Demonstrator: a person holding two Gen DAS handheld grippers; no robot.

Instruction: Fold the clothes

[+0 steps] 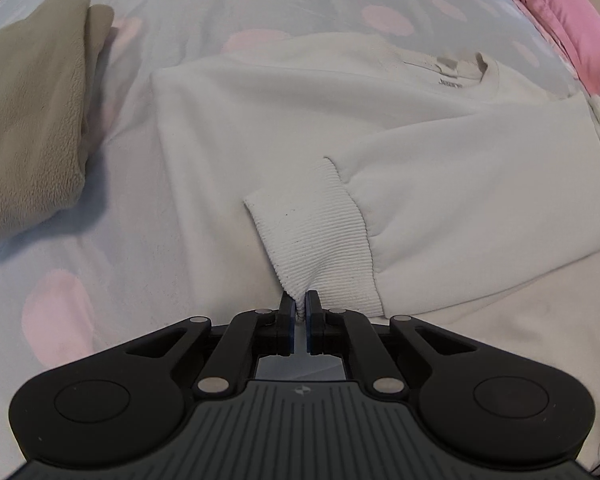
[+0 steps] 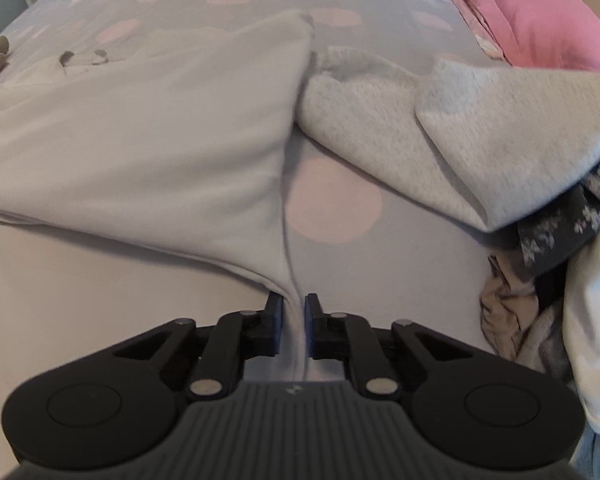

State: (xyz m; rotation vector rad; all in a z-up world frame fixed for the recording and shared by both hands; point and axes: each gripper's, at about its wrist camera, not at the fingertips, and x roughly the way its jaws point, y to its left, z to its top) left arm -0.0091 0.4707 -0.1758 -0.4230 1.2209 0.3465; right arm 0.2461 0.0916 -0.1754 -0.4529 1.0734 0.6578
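One white sweatshirt [image 1: 284, 120] lies ahead of two grippers. The left gripper [image 1: 299, 304] pinches its ribbed cuff [image 1: 316, 232]; the right gripper [image 2: 293, 308] clamps a plain folded edge.

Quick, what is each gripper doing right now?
Left gripper: shut on the ribbed cuff of the white sweatshirt.
Right gripper: shut on a fold at the sweatshirt's side edge.

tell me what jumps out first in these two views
A white sweatshirt lies spread on the pink-dotted bedsheet, and the left gripper pinches its ribbed cuff. The right gripper pinches the sweatshirt's side edge, with a pink pillow at the far right.
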